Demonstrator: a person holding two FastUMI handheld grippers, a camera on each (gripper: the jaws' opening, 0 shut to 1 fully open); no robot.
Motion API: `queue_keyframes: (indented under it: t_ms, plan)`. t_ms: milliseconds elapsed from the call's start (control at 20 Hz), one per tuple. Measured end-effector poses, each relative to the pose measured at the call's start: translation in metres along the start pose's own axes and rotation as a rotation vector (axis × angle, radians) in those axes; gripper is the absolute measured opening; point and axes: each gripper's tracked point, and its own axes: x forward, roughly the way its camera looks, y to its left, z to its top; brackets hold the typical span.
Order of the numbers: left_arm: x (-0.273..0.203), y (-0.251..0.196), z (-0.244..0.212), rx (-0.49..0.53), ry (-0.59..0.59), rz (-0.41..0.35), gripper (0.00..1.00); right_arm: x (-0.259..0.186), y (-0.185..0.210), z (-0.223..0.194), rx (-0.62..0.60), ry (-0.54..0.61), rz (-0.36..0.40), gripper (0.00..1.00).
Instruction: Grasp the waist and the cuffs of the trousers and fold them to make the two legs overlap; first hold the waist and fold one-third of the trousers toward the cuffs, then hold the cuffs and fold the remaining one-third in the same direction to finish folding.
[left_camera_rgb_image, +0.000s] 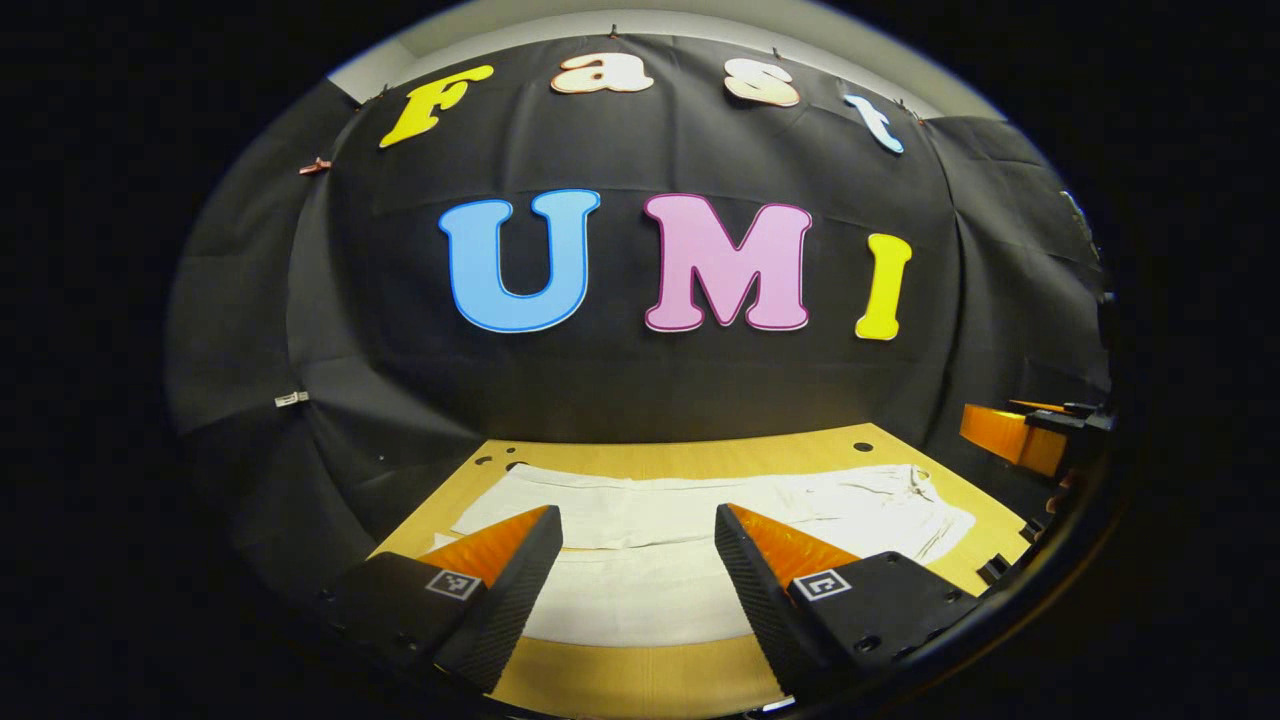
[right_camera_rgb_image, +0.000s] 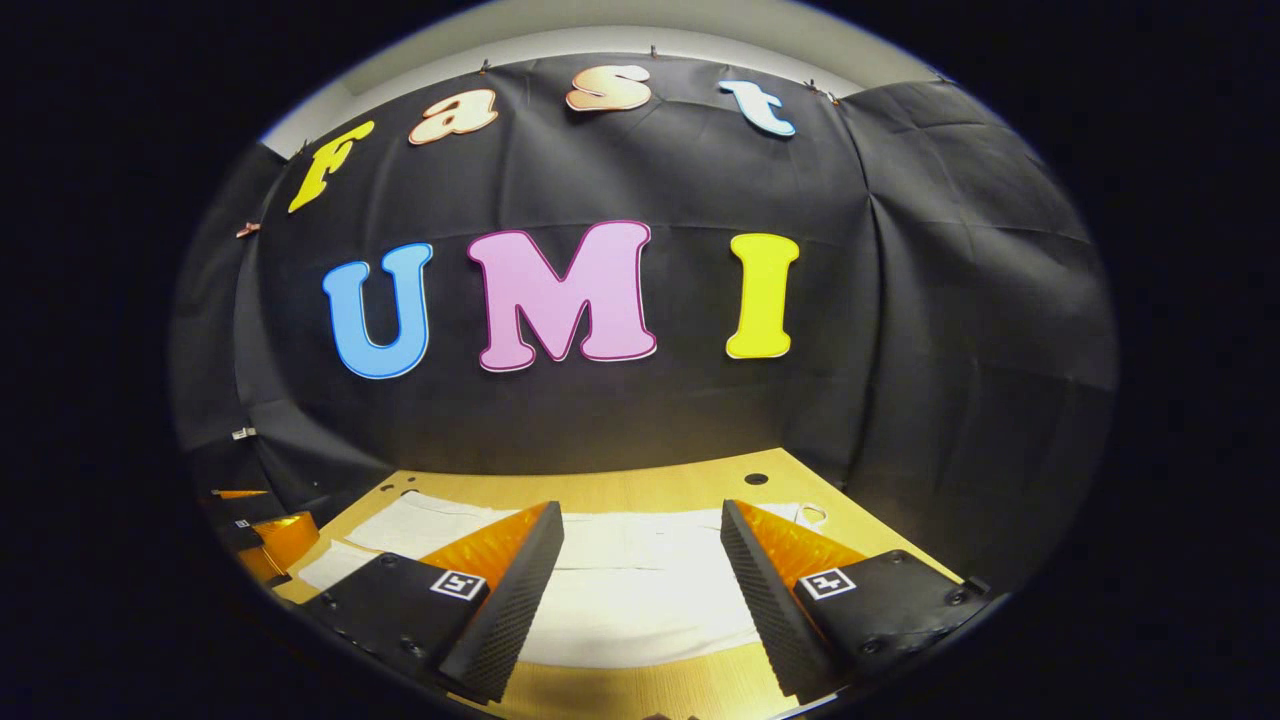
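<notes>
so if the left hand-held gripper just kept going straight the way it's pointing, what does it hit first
Probably the white trousers lying flat on the wooden table: the left hand-held gripper is open, with the cloth showing between its fingers. If it points less steeply than it seems, it would reach the black cloth wall instead; depth is unclear.

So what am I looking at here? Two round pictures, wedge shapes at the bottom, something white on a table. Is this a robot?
No robot arm: a person holds a two-finger gripper in each hand, and each carries a fisheye camera looking forward along its own fingers. The left gripper view shows the left gripper, fingers apart with nothing between them; the right gripper view shows the right gripper, likewise open and empty. Both hang above a wooden table where white trousers lie spread flat, not yet folded. The rumpled end at the right of the left gripper view looks like the waist. At that view's right edge you can glimpse the other gripper. Behind hangs the booth's black cloth wall.
</notes>
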Motion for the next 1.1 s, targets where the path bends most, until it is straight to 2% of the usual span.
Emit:
queue_keyframes:
  t_ms: [150, 450, 650, 1100]
  plan:
    - [0.005, -0.006, 0.002, 0.02, -0.016, -0.014, 0.97, 0.003, -0.005, 0.002, 0.013, -0.012, -0.01, 0.97]
    - [0.016, -0.004, 0.003, 0.014, -0.024, 0.009, 0.97, 0.014, -0.017, 0.003, 0.011, -0.015, -0.028, 0.96]
    - [0.02, 0.005, 0.005, 0.01, -0.023, 0.047, 0.97, 0.025, -0.019, 0.002, 0.019, -0.008, -0.006, 0.96]
    - [0.023, 0.014, 0.0, -0.004, -0.012, 0.098, 0.97, 0.051, -0.031, -0.001, -0.097, 0.01, 0.083, 0.96]
